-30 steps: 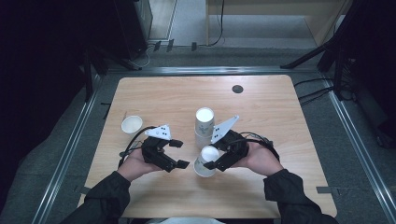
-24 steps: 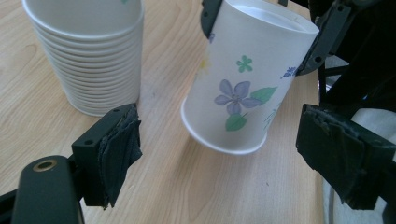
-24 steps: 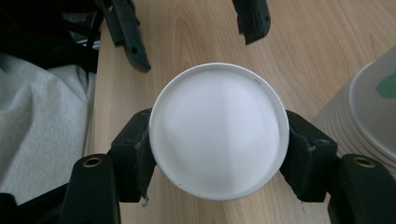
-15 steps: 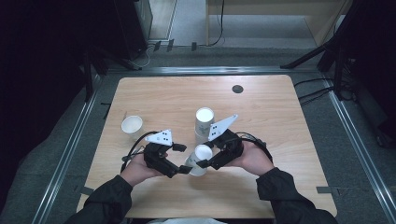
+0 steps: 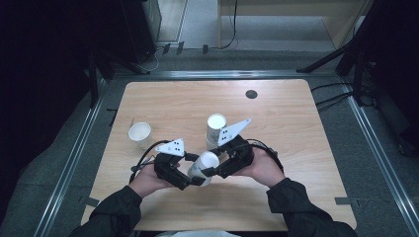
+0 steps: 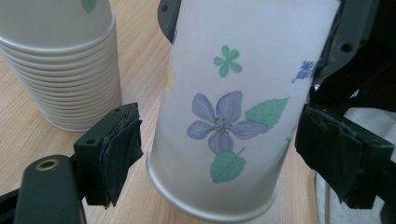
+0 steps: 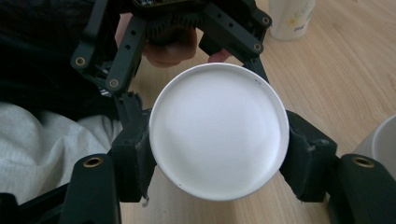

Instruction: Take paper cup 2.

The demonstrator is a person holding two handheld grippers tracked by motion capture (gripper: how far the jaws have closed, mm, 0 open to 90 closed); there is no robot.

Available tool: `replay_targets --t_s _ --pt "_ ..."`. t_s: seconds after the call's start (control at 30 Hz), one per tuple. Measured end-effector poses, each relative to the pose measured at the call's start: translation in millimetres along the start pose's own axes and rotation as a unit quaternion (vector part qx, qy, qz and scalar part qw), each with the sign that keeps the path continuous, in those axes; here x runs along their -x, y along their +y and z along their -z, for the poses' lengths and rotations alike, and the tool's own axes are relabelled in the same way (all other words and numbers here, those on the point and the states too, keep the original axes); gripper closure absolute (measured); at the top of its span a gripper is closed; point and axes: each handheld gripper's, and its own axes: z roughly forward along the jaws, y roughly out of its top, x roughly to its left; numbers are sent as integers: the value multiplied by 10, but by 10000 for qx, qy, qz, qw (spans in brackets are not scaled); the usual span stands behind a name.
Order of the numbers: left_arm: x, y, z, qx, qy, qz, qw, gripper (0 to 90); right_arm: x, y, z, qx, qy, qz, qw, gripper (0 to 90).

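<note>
- Since both my grippers meet at the front-middle of the table in the high view, I'd say I'm mid-way through pulling one flowered cup apart from another, or handing it across. My right gripper has it clamped; my left gripper sits right at it from the other side. The stack of cups stands upside down just behind them, and a single cup sits mouth-up off to the left, well apart.
- Room-wise, same view: lots of bare wood to the right and toward the far edge. The near edge is close under my wrists, so I wouldn't pull back toward myself.
- Over in the left gripper view, the flowered cup hangs between my left pads, but they aren't pressing on it; there's a visible gap on each side, so that gripper is open. The jaws have just been closing a little around it. Next move, I reckon: squeeze the left pads onto the rim end, then draw the two hands apart, straight, without crushing the paper wall. The stack is near on that side, so it's easy to bump.
- Finally, in the right gripper view, I'm looking at the cup's white base, with my right pads tight against both sides, a solid grip.
</note>
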Motion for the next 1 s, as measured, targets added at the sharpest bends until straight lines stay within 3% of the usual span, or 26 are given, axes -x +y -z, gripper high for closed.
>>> replay_targets --t_s 0.33,0.6,0.93,1.0 --pt "10 -5 18 72 -11 -124 9999 215 6 18 32 188 56 -89 9998 351" --pt "33 -6 -13 31 70 -208 9998 246 2 27 16 183 97 -101 9997 351" --pt "34 1 -5 -142 47 -283 9995 303 16 23 -4 110 127 -178 9997 341" --pt "27 5 -2 -221 26 -272 9994 303 19 20 -9 131 117 -179 9997 288"
